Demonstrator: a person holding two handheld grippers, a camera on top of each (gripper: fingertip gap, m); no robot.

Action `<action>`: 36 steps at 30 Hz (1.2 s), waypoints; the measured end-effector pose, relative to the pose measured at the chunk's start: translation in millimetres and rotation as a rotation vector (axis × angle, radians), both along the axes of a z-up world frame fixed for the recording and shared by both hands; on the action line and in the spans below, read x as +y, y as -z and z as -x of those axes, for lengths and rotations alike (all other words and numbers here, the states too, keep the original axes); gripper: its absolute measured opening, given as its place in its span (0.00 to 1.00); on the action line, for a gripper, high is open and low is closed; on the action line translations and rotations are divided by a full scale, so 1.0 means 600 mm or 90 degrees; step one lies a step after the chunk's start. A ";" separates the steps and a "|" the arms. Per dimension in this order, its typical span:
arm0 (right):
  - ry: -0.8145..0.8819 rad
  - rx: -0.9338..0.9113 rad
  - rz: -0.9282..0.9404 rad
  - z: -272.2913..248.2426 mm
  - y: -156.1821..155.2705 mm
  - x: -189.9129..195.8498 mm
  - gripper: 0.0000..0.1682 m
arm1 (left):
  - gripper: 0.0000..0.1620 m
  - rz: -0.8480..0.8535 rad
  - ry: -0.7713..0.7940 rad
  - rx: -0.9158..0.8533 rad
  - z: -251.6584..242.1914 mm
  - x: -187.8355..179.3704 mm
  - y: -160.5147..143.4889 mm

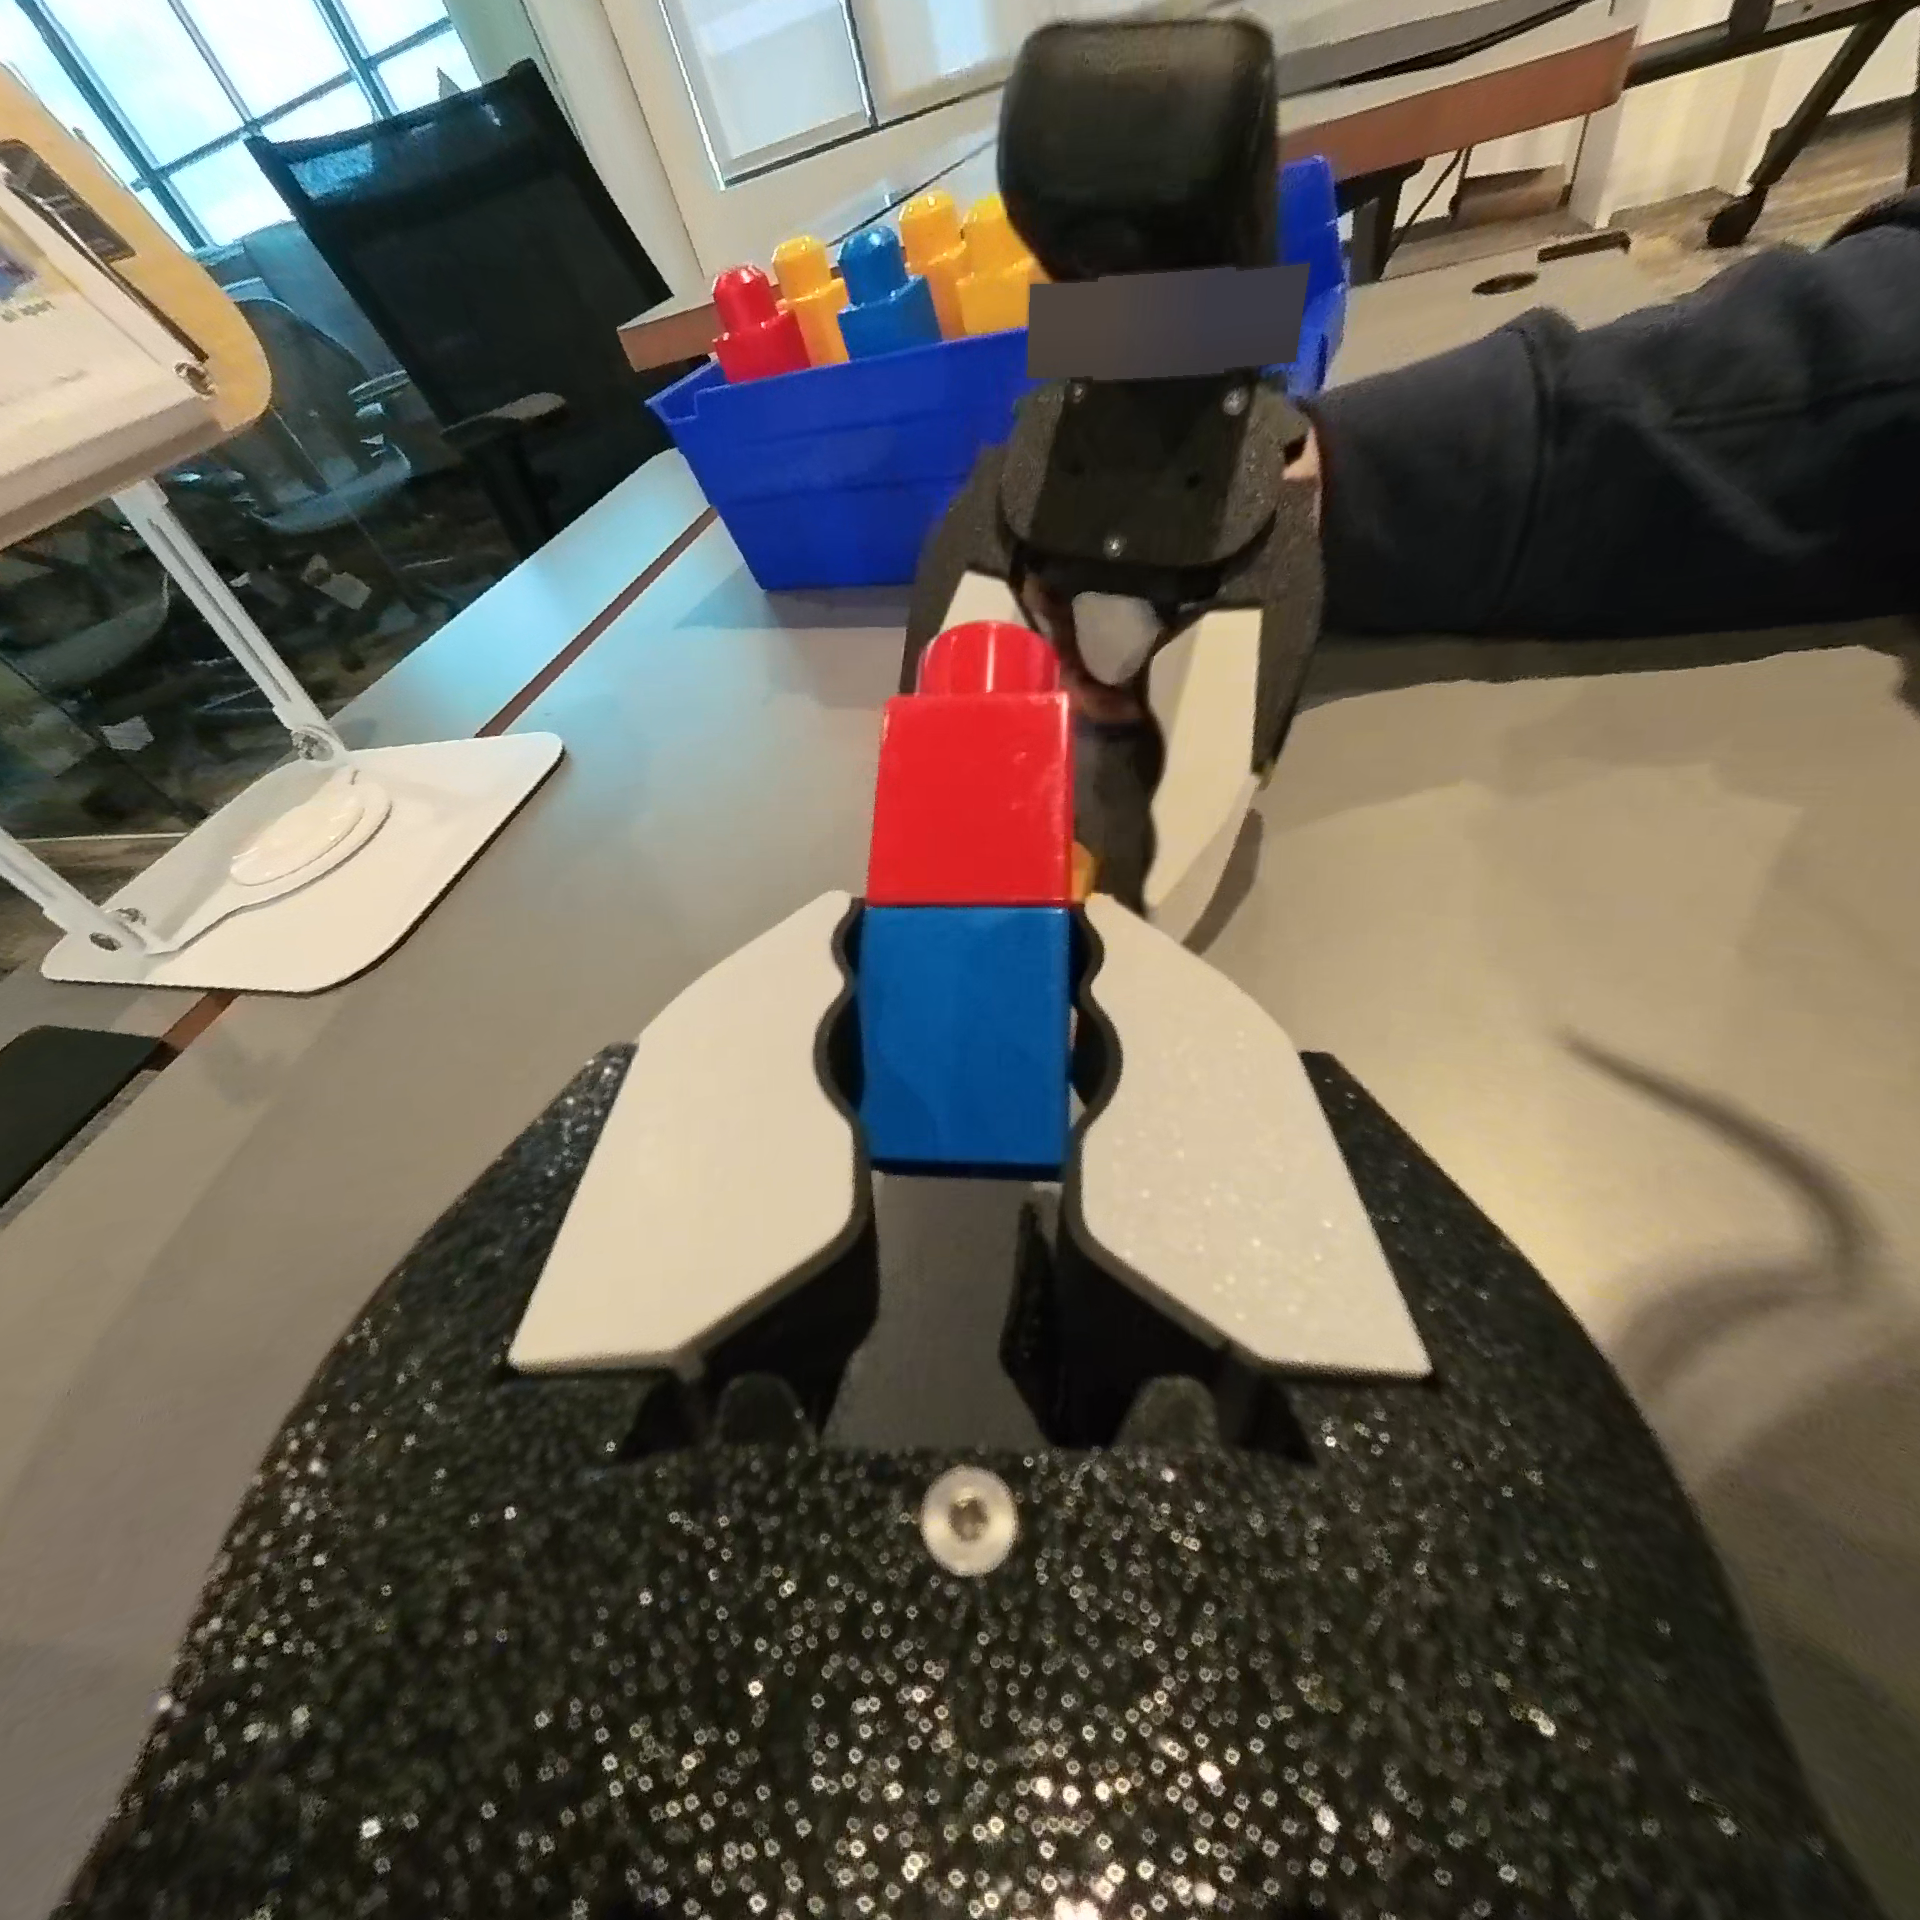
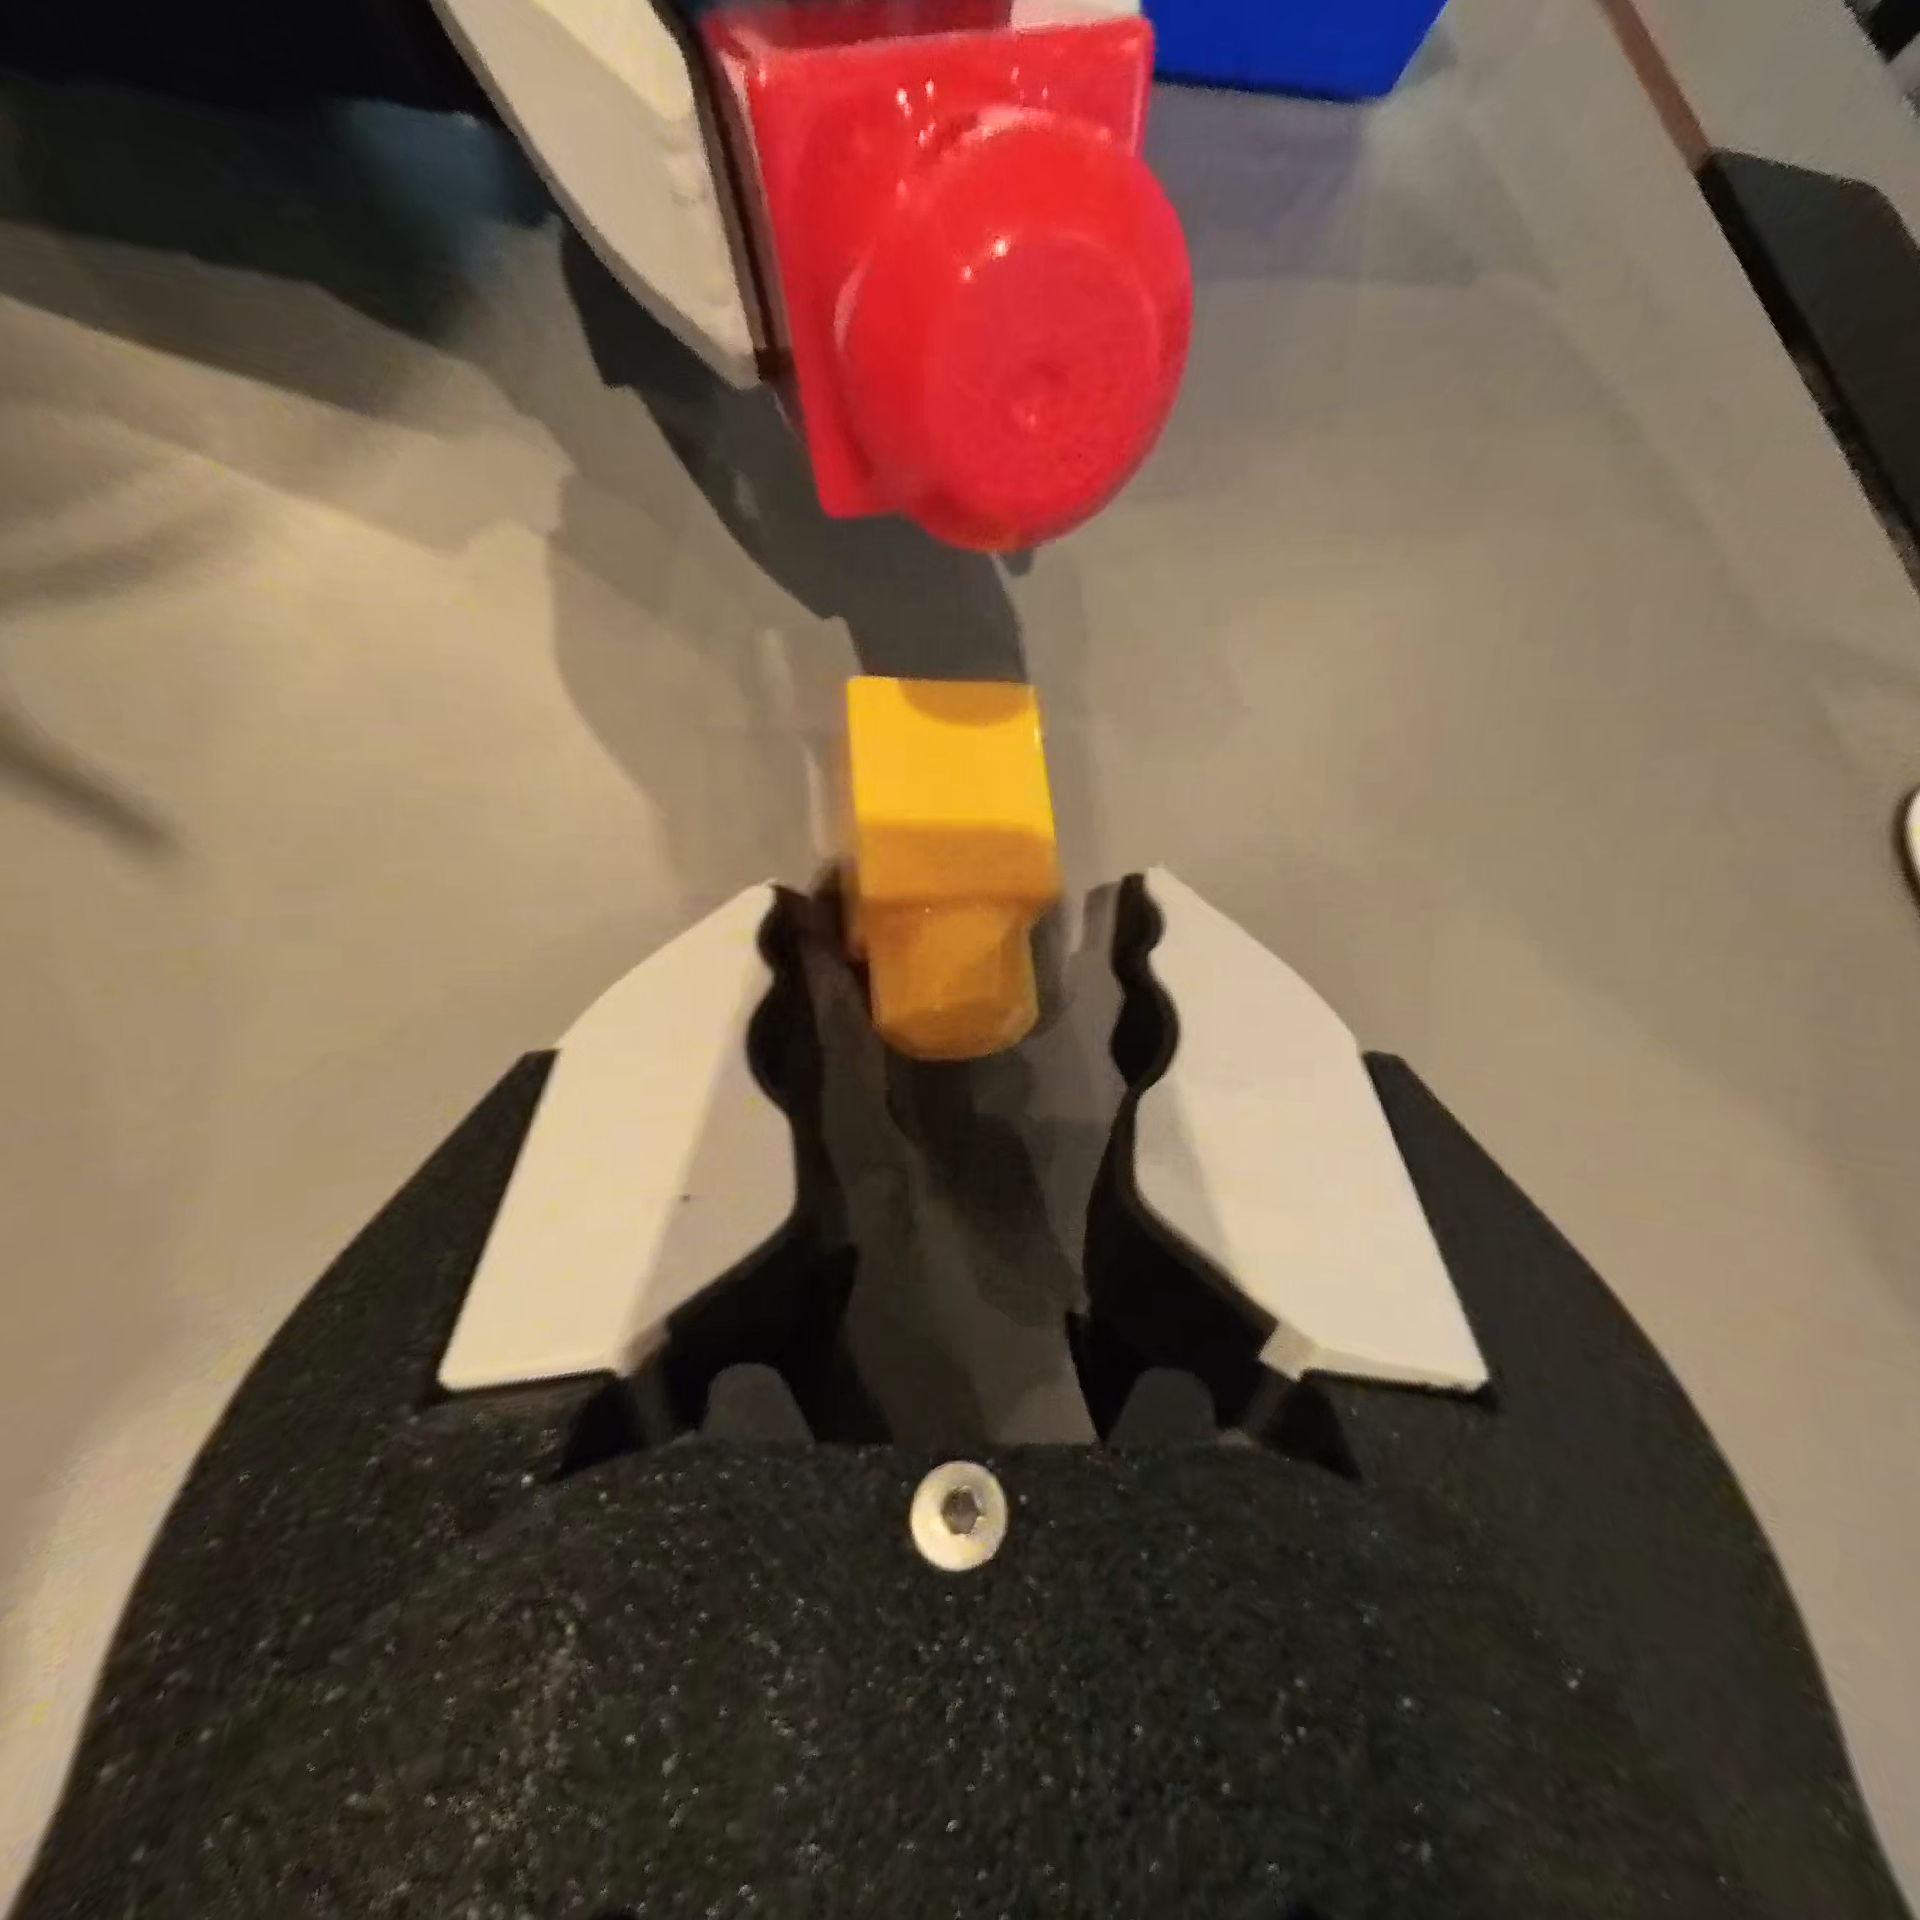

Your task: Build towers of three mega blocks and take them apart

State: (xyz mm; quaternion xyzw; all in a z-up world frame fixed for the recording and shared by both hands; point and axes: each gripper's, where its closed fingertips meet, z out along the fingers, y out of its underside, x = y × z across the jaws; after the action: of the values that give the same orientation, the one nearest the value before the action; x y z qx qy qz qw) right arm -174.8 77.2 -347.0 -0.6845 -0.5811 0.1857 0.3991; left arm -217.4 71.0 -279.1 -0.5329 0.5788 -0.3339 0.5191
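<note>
My left gripper is clamped on the glossy blue plastic mega block, which carries the glossy red plastic mega block plugged onto its stud, the pair held above the grey tabletop and pointing away from me. My right gripper faces it from the far side. The small yellow plastic mega block sits at its fingertips with its stud pointing back toward that camera; the left finger appears to touch it, but a gap shows on the right, so I cannot tell whether the grip is firm.

I judge this to be the joining or parting of the third block: two are mated and the yellow one sits apart from the red stud, in line with it but below. If I am building, the next move calls for turning the yellow block so its hollow base faces the red stud, lining the two up squarely and pressing along the axis while my left hand braces.

Behind my right gripper stands a blue plastic bin on the table, holding more blocks upright: one red, one blue and several yellow, studs poking above the rim.
</note>
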 end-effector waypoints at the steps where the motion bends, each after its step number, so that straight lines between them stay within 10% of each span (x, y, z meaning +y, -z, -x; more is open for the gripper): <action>1: 0.003 0.002 -0.009 0.002 -0.002 0.003 0.26 | 0.22 0.000 0.001 0.000 0.000 -0.001 -0.001; 12: 0.041 0.062 -0.114 -0.067 -0.103 -0.014 0.21 | 0.22 -0.063 -0.011 0.100 0.002 0.000 0.024; 36: -0.017 -0.046 -0.154 -0.029 -0.071 -0.033 0.21 | 0.22 -0.060 0.021 0.149 -0.011 -0.017 0.051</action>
State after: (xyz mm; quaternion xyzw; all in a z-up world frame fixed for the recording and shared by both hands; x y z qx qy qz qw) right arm -157.6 57.2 -304.5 -0.6298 -0.6223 0.0950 0.4550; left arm -210.6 60.6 -309.9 -0.5338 0.6590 -0.2501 0.4671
